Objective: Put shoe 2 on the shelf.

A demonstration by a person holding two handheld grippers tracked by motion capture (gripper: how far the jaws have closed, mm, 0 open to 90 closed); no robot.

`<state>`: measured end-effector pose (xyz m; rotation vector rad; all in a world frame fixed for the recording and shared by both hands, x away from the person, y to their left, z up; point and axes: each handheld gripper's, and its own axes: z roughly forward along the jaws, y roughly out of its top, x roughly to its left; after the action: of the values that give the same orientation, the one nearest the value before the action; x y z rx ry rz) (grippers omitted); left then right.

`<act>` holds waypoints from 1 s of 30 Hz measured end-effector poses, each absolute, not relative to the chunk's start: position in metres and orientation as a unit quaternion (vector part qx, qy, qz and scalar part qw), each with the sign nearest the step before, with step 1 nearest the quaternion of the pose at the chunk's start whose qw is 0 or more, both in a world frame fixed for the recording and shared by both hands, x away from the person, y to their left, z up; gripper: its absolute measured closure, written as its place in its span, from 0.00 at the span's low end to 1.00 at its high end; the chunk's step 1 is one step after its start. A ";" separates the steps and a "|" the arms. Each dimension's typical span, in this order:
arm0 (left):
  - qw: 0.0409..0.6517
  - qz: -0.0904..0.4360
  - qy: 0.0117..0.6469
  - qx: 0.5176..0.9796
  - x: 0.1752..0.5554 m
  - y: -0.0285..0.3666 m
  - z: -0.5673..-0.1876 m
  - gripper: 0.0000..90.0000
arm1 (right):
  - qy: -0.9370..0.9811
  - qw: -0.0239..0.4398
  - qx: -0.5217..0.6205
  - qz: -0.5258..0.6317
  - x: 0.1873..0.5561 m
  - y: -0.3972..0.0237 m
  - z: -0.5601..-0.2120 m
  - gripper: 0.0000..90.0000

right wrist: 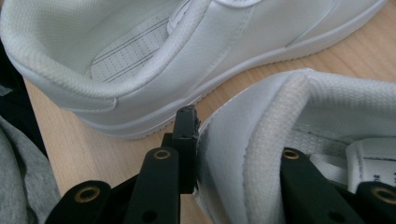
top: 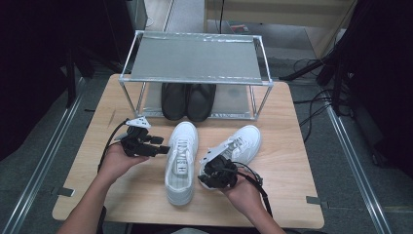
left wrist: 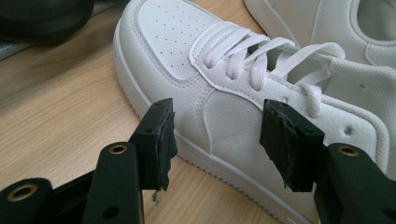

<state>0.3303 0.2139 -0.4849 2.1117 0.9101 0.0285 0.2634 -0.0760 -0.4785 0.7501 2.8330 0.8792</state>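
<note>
Right now two white sneakers lie on the wooden table (top: 292, 161) in front of a metal shoe rack (top: 195, 58) whose lower shelf holds a pair of dark shoes (top: 188, 100). The left sneaker (top: 181, 161) lies with its long axis running away from the person, toe toward the rack; the left gripper (top: 163, 150) stands at its left flank, jaws spread and empty, aimed across the side panel below the laces. The right sneaker (top: 241, 144) angles toe outward, and the right gripper (top: 214, 168) pinches its heel collar, one jaw outside, one inside
</note>
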 end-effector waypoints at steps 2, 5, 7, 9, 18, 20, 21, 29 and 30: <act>0.409 0.011 0.361 0.838 0.330 0.214 -0.485 0.50 | 0.924 0.035 0.247 0.288 0.262 -0.077 -0.481 0.82; 0.408 0.011 0.360 0.839 0.331 0.214 -0.485 0.50 | 0.921 0.019 0.255 0.294 0.262 -0.080 -0.486 0.82; 0.409 0.011 0.362 0.838 0.330 0.213 -0.485 0.50 | 0.914 0.008 0.264 0.307 0.263 -0.082 -0.490 0.82; 0.409 0.011 0.362 0.837 0.330 0.213 -0.485 0.50 | 0.912 0.001 0.265 0.312 0.264 -0.084 -0.490 0.82; 0.409 0.012 0.363 0.837 0.331 0.215 -0.485 0.50 | 0.902 -0.006 0.262 0.343 0.264 -0.098 -0.477 0.69; 0.410 0.013 0.363 0.837 0.331 0.215 -0.485 0.50 | 0.895 -0.003 0.261 0.361 0.263 -0.107 -0.469 0.69; 0.410 0.013 0.363 0.837 0.331 0.215 -0.485 0.50 | 0.891 -0.001 0.263 0.369 0.263 -0.110 -0.465 0.69; 0.411 0.017 0.362 0.837 0.333 0.214 -0.484 0.50 | 0.863 0.014 0.281 0.419 0.267 -0.148 -0.444 0.83; 0.412 0.018 0.361 0.836 0.333 0.214 -0.485 0.50 | 0.861 0.018 0.286 0.420 0.268 -0.153 -0.443 0.85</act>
<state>0.3330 0.2144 -0.4846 2.1039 0.9082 0.0446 0.2685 -0.1525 -0.4432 0.8887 2.6744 1.3036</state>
